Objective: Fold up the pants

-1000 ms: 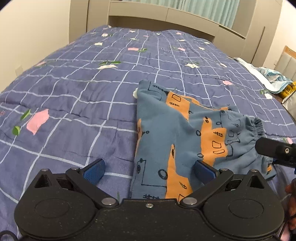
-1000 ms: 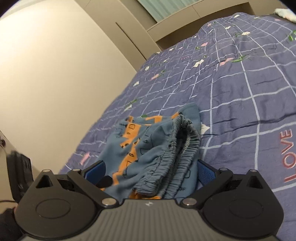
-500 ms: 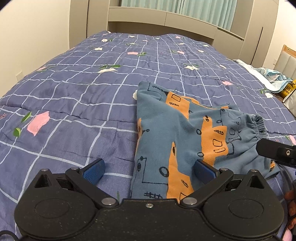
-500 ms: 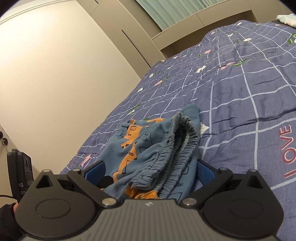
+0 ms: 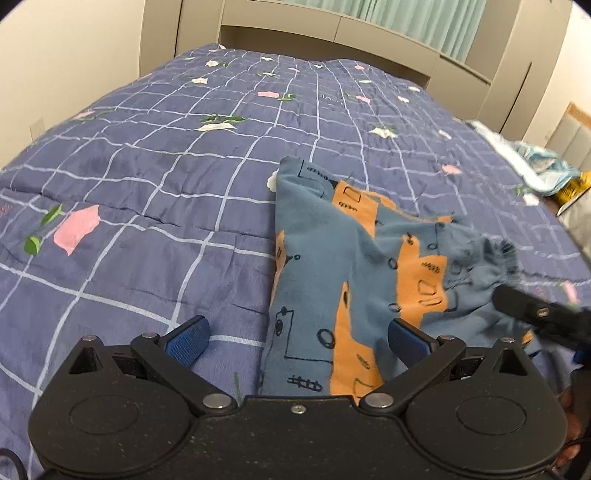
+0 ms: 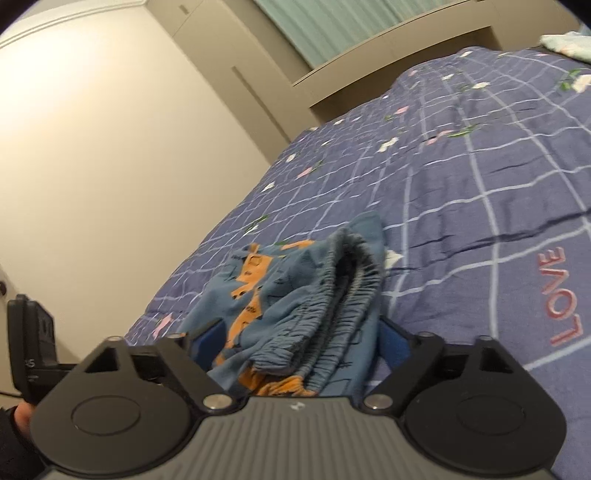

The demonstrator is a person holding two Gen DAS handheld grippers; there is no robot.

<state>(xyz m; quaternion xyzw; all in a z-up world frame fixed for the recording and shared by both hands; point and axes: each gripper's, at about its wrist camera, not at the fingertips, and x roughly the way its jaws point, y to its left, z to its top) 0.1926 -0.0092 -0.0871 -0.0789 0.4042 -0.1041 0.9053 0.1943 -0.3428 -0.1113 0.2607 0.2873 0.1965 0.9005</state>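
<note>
Blue pants with orange patches lie folded on the bed quilt. My left gripper is open above the pants' near edge, its right pad over the cloth, the left pad over bare quilt. In the right wrist view the gathered elastic waistband lies bunched between the blue pads of my right gripper, which is open around it. The right gripper's finger shows at the waistband in the left wrist view.
The purple checked quilt covers the whole bed up to a beige headboard. A wall runs along the left side. Light-blue cloth and a yellow item lie at the far right edge.
Both grippers have tilted up and drawn back slightly. The waistband bunch has shifted a little with the right gripper. The pads' spread is unchanged.
</note>
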